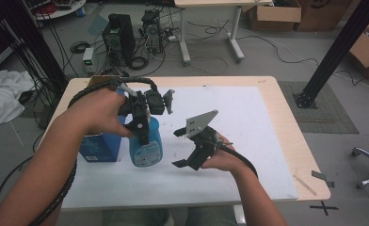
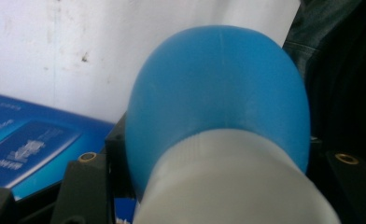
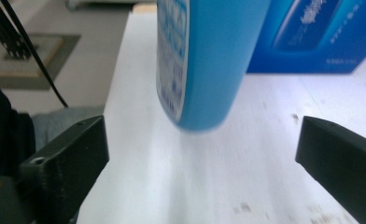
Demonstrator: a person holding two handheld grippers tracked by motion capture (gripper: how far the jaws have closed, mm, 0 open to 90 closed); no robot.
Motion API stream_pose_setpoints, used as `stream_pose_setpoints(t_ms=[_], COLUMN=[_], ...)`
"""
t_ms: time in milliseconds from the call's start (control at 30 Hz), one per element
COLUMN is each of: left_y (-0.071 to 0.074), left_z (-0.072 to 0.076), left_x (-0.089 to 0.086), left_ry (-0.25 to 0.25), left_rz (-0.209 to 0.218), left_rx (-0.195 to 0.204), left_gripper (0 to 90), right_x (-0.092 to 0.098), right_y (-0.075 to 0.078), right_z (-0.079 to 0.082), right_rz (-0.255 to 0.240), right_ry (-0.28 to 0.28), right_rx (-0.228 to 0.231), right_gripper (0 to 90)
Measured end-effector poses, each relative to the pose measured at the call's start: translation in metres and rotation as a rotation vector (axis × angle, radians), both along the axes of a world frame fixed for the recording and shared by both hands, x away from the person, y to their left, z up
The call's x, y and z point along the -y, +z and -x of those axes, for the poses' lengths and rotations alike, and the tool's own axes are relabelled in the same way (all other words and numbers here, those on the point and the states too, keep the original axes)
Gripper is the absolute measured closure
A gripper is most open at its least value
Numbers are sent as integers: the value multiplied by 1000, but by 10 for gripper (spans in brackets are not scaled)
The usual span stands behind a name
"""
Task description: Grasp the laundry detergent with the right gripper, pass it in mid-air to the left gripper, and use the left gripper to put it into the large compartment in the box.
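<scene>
Landmark: the white mat (image 1: 248, 141), which covers most of the pale wooden table (image 1: 286, 94); every place below is given relative to it.

Blue bottle (image 1: 146, 146): held upright above the near-left part of the white mat, clear of its surface (in the right gripper view its rounded base (image 3: 204, 70) hangs over the white sheet). A printed label runs down its side, and a white collar (image 2: 232, 182) sits at its neck below the blue shoulder.

Left gripper (image 1: 142, 123): above the mat's left part, coming down onto the top of the bottle; its black jaws are clamped on the bottle's neck, one on each side of the white collar.

Left hand (image 1: 102, 110): wrapped round the left gripper's body, over the mat's left edge, with the black cable looping back over the wrist.

Right gripper (image 1: 185, 148): over the mat's near middle, just to the right of the bottle and apart from it; its jaws stand wide apart with nothing between them (the grey three-cornered plate rides on top).

Right hand (image 1: 225, 157): behind the right gripper, over the mat's near middle.

Blue box (image 1: 98, 146): standing at the mat's left edge, just beside the bottle on its far-left side; white print shows on its face (image 3: 312, 32).
</scene>
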State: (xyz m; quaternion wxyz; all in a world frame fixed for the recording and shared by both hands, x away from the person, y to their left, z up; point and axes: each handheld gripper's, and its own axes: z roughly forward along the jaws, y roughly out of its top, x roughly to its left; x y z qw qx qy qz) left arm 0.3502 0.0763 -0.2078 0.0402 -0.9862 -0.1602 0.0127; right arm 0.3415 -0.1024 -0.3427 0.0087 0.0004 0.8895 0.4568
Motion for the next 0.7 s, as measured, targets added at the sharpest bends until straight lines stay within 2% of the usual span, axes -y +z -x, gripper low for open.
stream_pose_setpoints(t_ms=[133, 233, 267, 300, 367, 400, 433, 500, 567, 600, 633, 667, 700], left_y=[12, 23, 23, 30, 37, 37, 45, 52, 60, 60, 67, 67, 75], left_z=[-4, -9, -9, -13, -18, -18, -22, -26, -29, -29, -33, -33, -37], left_x=[-1, -4, -4, -7, -11, -11, -15, -20, -25, -25, -31, -31, -37], left_ry=[37, 81, 81, 124, 179, 179, 235, 297, 349, 349, 403, 403, 453], left_rz=[-7, -2, -2, 7, 11, 11, 7, 3, 5, 5, 7, 7, -1], left_rx=[5, 9, 9, 14, 24, 24, 38, 49, 52, 52, 47, 47, 45], left_gripper=[385, 385, 385, 385, 385, 385, 385, 385, 385, 385, 385, 385, 385], right_x=[5, 8, 10, 11, 13, 13, 15, 16, 19, 19, 21, 22, 23], right_y=[6, 10, 11, 12, 14, 14, 16, 17, 18, 18, 19, 20, 20], right_z=[-2, -4, -4, -4, -4, -4, -4, -4, -4, -4, -4, -4, -5], right_rz=[70, 108, 117, 124, 141, 141, 153, 164, 167, 167, 173, 178, 184], right_ry=[3, 6, 3, 1, 2, 2, 1, 2, 0, 0, -1, -1, -1], right_rx=[0, 2, 3, 5, 9, 9, 12, 14, 14, 14, 11, 12, 9], right_gripper=[0, 0, 0, 0, 0, 0, 0, 0, 0, 0, 0, 0, 0])
